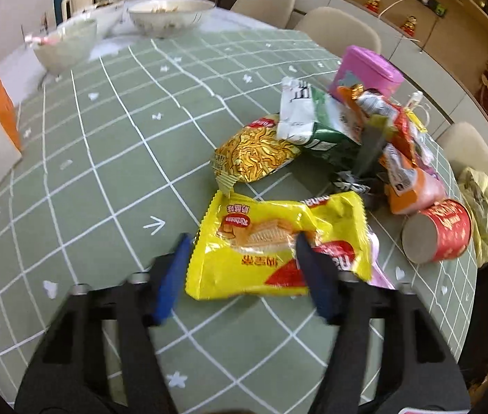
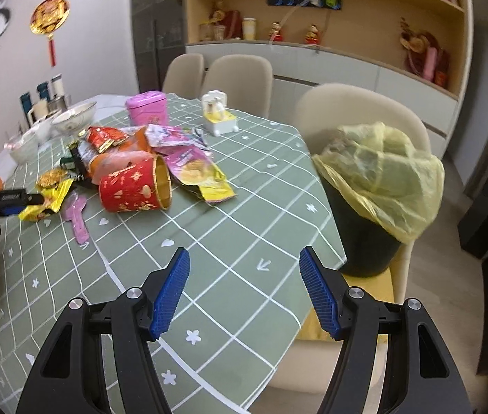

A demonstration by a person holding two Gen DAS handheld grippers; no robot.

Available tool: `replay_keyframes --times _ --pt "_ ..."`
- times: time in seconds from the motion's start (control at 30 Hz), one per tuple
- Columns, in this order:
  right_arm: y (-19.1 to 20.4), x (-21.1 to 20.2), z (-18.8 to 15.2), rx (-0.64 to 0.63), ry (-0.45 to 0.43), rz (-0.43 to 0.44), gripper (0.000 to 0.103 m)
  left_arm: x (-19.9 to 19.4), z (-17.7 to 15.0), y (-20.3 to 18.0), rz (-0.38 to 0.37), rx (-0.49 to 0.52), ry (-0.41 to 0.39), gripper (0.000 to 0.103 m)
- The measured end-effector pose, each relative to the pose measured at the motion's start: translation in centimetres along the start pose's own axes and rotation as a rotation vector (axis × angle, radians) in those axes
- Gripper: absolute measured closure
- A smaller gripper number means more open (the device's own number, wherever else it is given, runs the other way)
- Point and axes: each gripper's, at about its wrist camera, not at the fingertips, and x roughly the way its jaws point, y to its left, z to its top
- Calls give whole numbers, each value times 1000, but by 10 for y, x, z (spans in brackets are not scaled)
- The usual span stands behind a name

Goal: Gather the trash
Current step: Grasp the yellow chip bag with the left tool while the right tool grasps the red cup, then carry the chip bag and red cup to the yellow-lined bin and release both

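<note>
**Left gripper lines up on a yellow wrapper while the bin waits off the table edge**

Low in the left wrist frame, the left gripper (image 1: 240,269) stands spread, its blue fingers (image 1: 171,276) straddling the yellow biscuit wrapper (image 1: 278,248), probably to pinch it next; one finger overlaps the packet, contact unclear. Behind it, centre right, lies the trash pile (image 1: 347,131) with a tipped red can (image 1: 437,231). At the bottom of the right wrist frame, the right gripper (image 2: 244,289) hangs spread and empty over the green tablecloth (image 2: 209,241). At that frame's right, the lined trash bin (image 2: 375,186) sits on a chair, seemingly placed near for drops.
</note>
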Motion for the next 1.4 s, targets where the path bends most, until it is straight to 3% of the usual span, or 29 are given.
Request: replay_keyframes --times 0.07,0.17,0.4,0.67,0.73,0.8,0.9,0.97,1.13,1.4 --pt "4 7 3 16 23 32 40 4 -1 -6 -32 11 27 79" --pt "22 18 15 -44 25 56 40 1 -1 -19 -75 49 23 94" --pt "59 44 65 -97 25 175 40 -16 4 -36 -190 79 -7 101" --pt "81 114 85 -127 142 339 42 -42 -9 -38 -166 82 -33 101" --pt "76 127 84 -92 154 424 47 -46 -15 -43 -138 90 -39 101" --pt "68 133 86 -46 184 532 70 -49 -20 -46 -113 79 -40 101" --pt "64 126 94 -65 177 612 87 -58 -22 -57 -77 54 -50 101" --pt "63 111 101 -135 147 632 97 -66 -19 -68 -56 57 -72 101" --pt "39 79 123 -172 101 654 97 -97 0 -103 -24 71 -165 101" --pt "-29 54 155 -163 16 513 97 -116 40 -173 -83 157 -271 101"
